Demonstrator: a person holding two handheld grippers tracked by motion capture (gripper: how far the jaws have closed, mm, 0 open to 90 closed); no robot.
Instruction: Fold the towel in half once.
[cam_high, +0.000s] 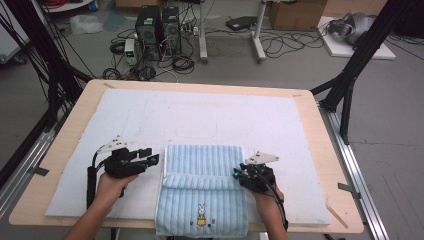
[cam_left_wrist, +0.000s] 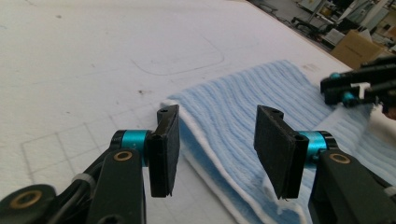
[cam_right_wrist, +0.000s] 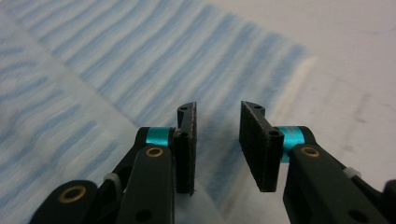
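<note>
I have two grippers, one at each side of the single towel (cam_high: 202, 187). My left gripper (cam_left_wrist: 217, 149) stands with its jaws spread, the towel's white-bound left edge lying between them with neither pad pressing on it. My right gripper (cam_right_wrist: 217, 142) has its jaws parted by a narrower gap, poised over the towel's right edge with nothing pinched. In the high view the left gripper (cam_high: 152, 159) sits just left of the towel and the right gripper (cam_high: 239, 175) touches its right side. The towel is light blue with fine ribbed stripes, folded once so a doubled band crosses its middle, with a small rabbit (cam_high: 201, 210) stitched near its near edge. It lies on one white mat (cam_high: 150, 115), its near end hanging over the table's (cam_high: 65, 145) edge.
</note>
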